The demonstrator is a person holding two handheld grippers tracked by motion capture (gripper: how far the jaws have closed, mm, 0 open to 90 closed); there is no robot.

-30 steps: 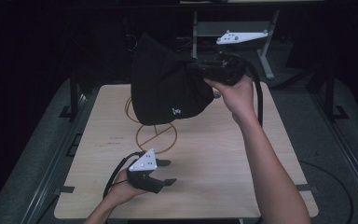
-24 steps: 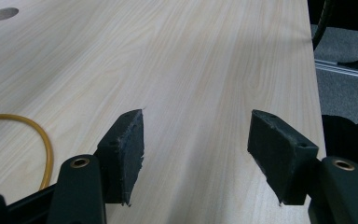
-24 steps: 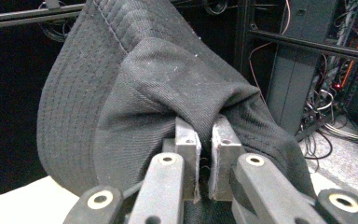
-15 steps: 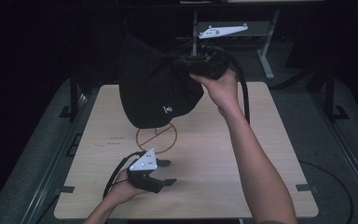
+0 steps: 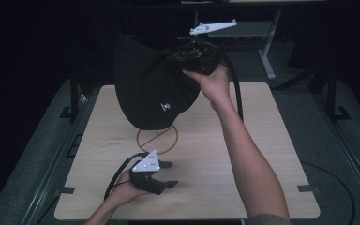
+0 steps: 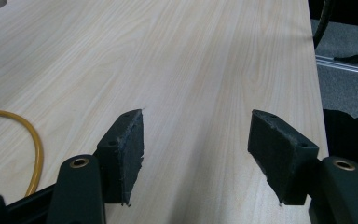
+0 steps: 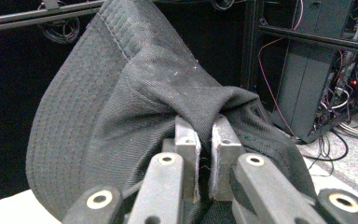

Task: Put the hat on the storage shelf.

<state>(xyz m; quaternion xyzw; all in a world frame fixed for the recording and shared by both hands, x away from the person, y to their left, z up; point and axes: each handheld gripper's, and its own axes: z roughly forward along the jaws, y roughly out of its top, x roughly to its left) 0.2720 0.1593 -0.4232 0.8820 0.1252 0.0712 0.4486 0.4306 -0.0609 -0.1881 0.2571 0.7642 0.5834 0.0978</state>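
A black cap (image 5: 150, 89) with a small white logo hangs in the air above the far half of the wooden table (image 5: 272, 154). My right gripper (image 5: 194, 58) is shut on its fabric, held high by a raised hand. In the right gripper view the jaws pinch a fold of the cap (image 7: 121, 107) at the right gripper (image 7: 205, 128). Near the table's front left my left gripper (image 5: 168, 174) rests low with its jaws wide apart. Between the left gripper (image 6: 196, 149) jaws lies bare wood.
An orange circle with a line (image 5: 157, 138) is marked on the table under the cap. A yellow cable (image 6: 32, 149) curves at the left of the left gripper view. Dark frames and a metal stand (image 5: 267, 51) rise behind the table.
The right hand has lifted the cap higher and farther toward the back of the table. The left gripper has stayed in place.
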